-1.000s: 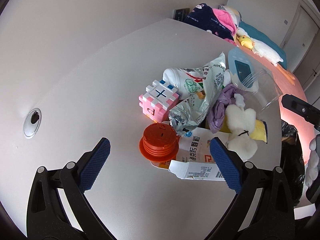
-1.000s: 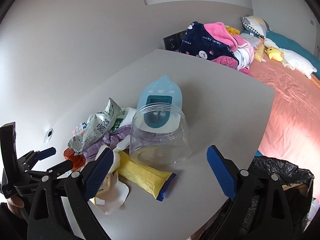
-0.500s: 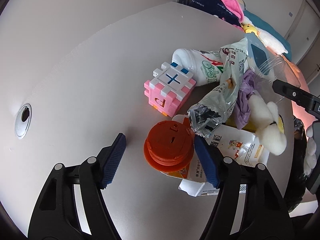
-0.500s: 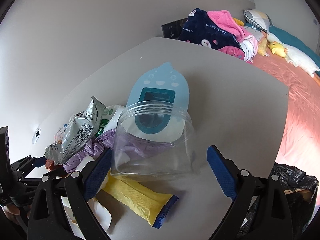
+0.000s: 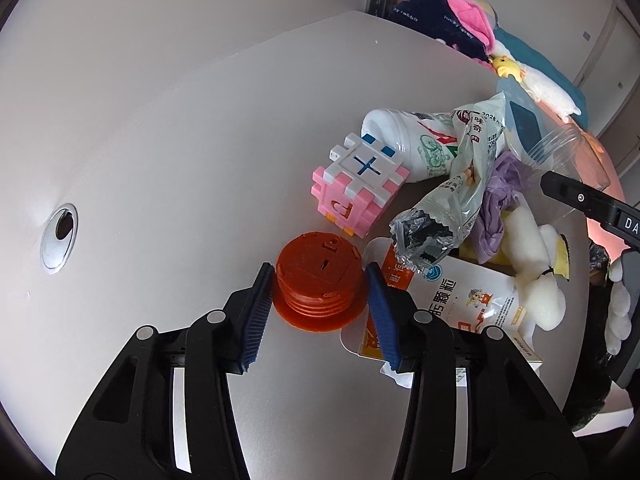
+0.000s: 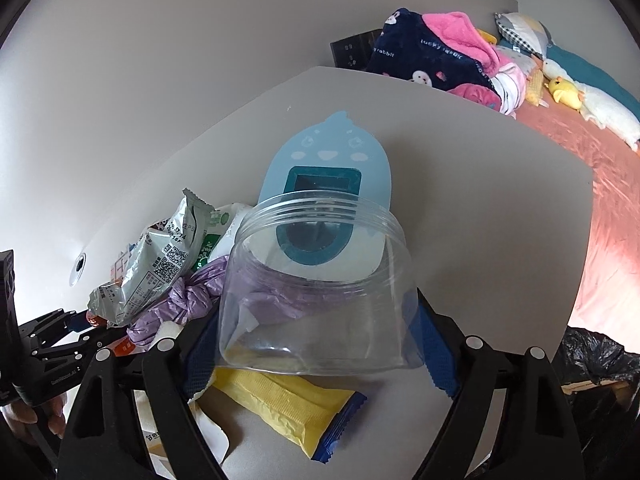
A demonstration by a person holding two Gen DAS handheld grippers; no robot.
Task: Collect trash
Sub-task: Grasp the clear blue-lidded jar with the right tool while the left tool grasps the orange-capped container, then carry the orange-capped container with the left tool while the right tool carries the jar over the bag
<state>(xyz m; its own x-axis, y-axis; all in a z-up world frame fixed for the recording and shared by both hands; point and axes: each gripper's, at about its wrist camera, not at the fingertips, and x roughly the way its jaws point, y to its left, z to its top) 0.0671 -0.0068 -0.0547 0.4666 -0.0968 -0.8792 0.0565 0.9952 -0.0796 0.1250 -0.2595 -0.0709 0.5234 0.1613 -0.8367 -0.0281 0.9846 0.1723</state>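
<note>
An orange ridged lid (image 5: pixel 316 276) lies on the grey table, and my left gripper (image 5: pixel 318 280) is closing on it, both blue pads against its sides. In the right wrist view a clear plastic jar (image 6: pixel 320 280) lies on its side. My right gripper (image 6: pixel 316 320) is closing around it, with its pads at the jar's walls. Trash is piled between them: a silver snack wrapper (image 5: pixel 460 184), a white bottle (image 5: pixel 404 144), a crumpled purple bag (image 6: pixel 192 300), a white printed pouch (image 5: pixel 460 300) and a yellow packet (image 6: pixel 288 404).
A pink and white block cube (image 5: pixel 356 196) stands behind the lid. A white plush toy (image 5: pixel 536 264) lies in the pile and a blue card (image 6: pixel 328 160) behind the jar. A black trash bag (image 6: pixel 592 364) hangs off the table's right edge. A cable hole (image 5: pixel 60 232) is far left.
The left jaws came in from wide apart onto the orange lid. The right gripper moved down and forward until the clear jar sat between its fingers, and its jaws narrowed onto it.
</note>
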